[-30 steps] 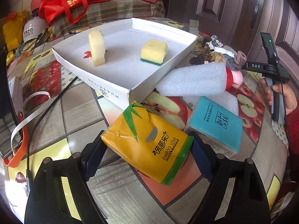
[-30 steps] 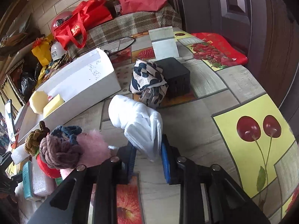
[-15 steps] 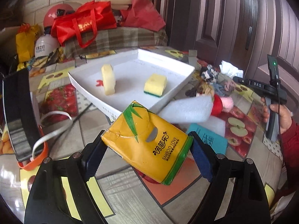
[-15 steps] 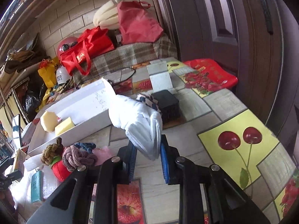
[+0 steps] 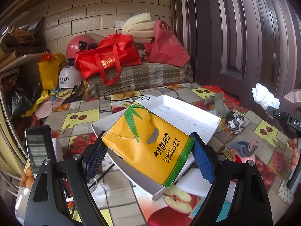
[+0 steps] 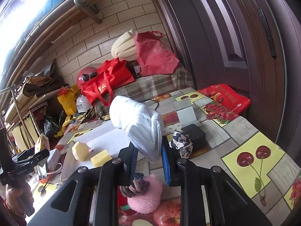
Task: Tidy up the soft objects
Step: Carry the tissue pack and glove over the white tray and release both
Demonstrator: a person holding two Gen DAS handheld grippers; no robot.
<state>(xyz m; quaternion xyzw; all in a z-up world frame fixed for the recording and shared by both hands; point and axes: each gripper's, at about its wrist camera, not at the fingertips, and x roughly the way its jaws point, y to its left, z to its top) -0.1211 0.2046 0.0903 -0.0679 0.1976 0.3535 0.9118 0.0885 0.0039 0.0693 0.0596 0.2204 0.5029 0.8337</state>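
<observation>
My left gripper (image 5: 150,162) is shut on a yellow tissue pack (image 5: 148,145) and holds it in the air above the near side of the white box tray (image 5: 188,116). My right gripper (image 6: 148,162) is shut on a white rolled cloth (image 6: 141,128) and holds it up above the table. The cloth also shows at the far right of the left wrist view (image 5: 265,97). In the right wrist view the tray (image 6: 105,137) holds a pale sponge (image 6: 80,151) and a yellow sponge (image 6: 100,157).
A spotted cloth ball (image 6: 181,144) lies beside a black box (image 6: 195,136). A pink fluffy piece (image 6: 144,199) and knotted yarn bundles (image 5: 244,147) lie on the patterned tablecloth. A phone (image 5: 38,150) stands at the left. Red bags (image 5: 107,60) and helmets crowd the back.
Both grippers have risen with their loads. The left gripper has carried the tissue pack over the tray's near side. The right gripper has lifted the white cloth higher off the table.
</observation>
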